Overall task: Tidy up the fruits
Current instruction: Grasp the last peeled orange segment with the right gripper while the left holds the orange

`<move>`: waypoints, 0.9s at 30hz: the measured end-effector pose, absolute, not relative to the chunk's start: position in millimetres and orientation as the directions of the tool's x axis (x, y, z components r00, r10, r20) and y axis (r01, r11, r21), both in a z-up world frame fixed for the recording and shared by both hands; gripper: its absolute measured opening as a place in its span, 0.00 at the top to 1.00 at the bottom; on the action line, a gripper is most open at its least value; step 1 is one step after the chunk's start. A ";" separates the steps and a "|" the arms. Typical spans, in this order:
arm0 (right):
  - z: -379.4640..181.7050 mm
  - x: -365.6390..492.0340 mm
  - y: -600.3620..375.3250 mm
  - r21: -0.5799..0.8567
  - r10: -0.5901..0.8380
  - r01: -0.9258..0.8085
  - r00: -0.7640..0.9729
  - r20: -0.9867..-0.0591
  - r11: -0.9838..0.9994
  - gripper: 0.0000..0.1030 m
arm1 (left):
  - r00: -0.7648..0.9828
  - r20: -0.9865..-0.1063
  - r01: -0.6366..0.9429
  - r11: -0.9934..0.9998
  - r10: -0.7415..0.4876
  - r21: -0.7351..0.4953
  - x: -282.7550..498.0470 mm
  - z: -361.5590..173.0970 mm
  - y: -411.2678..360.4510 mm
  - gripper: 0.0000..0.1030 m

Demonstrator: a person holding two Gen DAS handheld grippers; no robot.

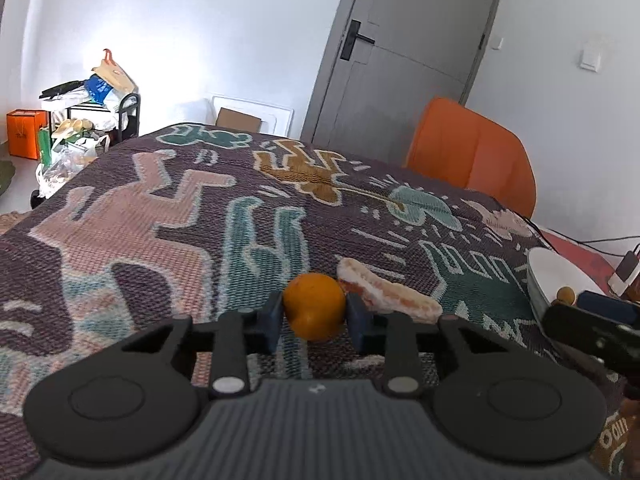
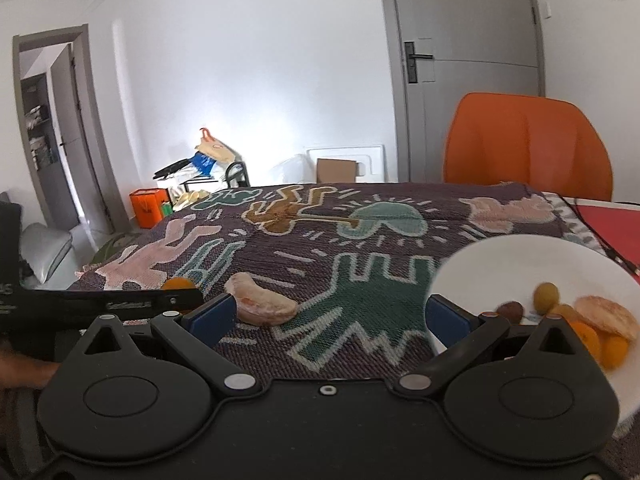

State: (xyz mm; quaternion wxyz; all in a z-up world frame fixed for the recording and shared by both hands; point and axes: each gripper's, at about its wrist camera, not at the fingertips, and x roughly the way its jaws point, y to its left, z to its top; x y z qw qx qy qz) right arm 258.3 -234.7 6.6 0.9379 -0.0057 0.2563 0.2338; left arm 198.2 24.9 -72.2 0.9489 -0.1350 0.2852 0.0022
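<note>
**Orange between left jaws; pomelo wedge next in line**

Left wrist view. Left gripper (image 1: pixel 314 314) low over patterned blanket (image 1: pixel 160 220). Orange (image 1: pixel 315 306) seated square between the blue pads (image 1: pixel 270 320); pads close against both flanks, apparently clamped, though contact on the right side not fully certain. Fruit still down near the cloth, not clearly lifted. Pale pomelo wedge (image 1: pixel 386 292) just beyond and right of the orange, touching or nearly so; long axis running from near-centre away to the right. White bowl (image 1: pixel 538 284) at far right edge, one small yellowish fruit visible at its rim; rest of contents cut off. Right gripper's dark body overlapping the bowl's near side.

Right wrist view. Right gripper (image 2: pixel 328 316) with jaws wide apart, nothing between them. Pomelo wedge (image 2: pixel 262 304) lying just ahead of the left pad, long axis roughly crosswise to the fingers. Orange (image 2: pixel 178 284) mostly hidden behind left gripper's bar. White bowl (image 2: pixel 500 256) ahead-right, holding a green-yellow grape, a dark one, orange pieces and a pale round slice.

Judgement: bowl lies right of the held orange; carry goes rightward across the wedge. Right gripper nearer the wedge.
</note>
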 end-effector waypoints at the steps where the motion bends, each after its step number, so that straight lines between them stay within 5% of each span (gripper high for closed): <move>1: 6.6 260.8 -231.4 0.107 0.444 -0.452 0.754 -0.485 0.885 0.00 | 0.838 -0.541 -0.085 0.963 -0.070 -0.256 196.9 -71.6 27.2 0.69; 27: -19.5 313.4 -147.3 0.121 0.563 -0.627 0.576 -0.592 0.769 0.12 | 0.853 -0.520 -0.213 0.940 0.046 -0.266 160.6 -68.2 91.2 0.69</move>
